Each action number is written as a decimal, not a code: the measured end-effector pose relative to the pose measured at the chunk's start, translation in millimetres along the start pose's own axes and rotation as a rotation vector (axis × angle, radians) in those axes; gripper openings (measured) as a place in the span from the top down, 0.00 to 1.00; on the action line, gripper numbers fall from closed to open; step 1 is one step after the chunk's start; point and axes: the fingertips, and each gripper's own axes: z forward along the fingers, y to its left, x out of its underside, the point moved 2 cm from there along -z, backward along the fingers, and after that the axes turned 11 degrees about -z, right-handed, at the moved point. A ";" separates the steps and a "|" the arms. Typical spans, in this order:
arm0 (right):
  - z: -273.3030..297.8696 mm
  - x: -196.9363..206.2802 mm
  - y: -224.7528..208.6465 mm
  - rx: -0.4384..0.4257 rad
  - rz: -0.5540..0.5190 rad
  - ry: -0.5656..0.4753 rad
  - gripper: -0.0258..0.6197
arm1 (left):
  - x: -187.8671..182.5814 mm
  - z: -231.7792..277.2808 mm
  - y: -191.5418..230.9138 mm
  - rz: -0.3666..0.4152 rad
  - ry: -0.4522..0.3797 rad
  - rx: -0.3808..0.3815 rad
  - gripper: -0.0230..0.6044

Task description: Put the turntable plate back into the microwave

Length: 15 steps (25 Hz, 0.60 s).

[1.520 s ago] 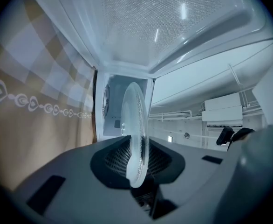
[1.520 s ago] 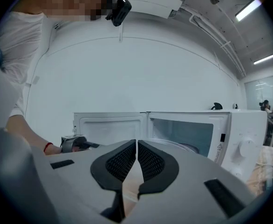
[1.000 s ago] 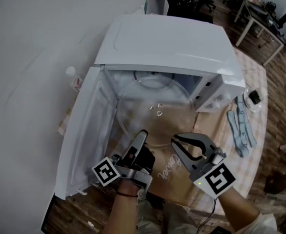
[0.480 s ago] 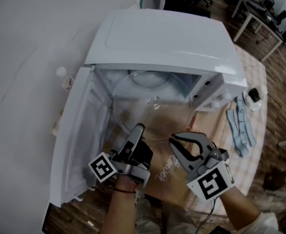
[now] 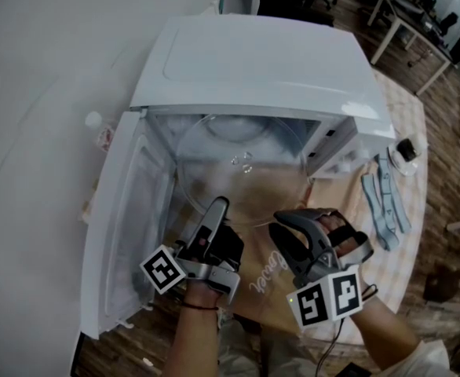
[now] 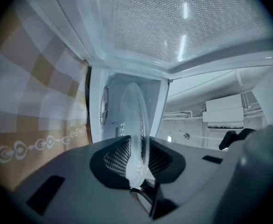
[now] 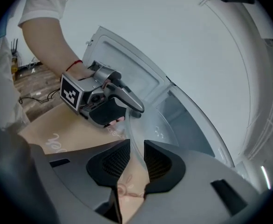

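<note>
- Checked tabletop (image 5: 400,120) carried the open microwave (image 5: 253,61).
- Fingers of the left gripper (image 5: 217,206) and right gripper (image 5: 283,223) pinched the near rim of the turntable plate (image 5: 242,171), which was likely rigid, slick, breakable glass.

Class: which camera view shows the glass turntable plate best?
The head view: the whole round turntable plate shows there, partway into the microwave. The left gripper view shows it only edge-on, clamped between that gripper's jaws. The right gripper view catches just a stretch of its rim between its jaws.
</note>
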 end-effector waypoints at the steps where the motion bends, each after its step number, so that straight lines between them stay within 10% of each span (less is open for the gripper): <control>1: 1.8 -0.7 0.2 -0.001 -0.025 0.009 0.79 | -0.6 0.4 -0.1 -0.001 -0.001 0.001 0.85; 15: 23.9 2.7 3.7 -0.021 -0.303 0.146 0.86 | -7.5 5.2 -0.6 -0.001 -0.009 0.009 0.84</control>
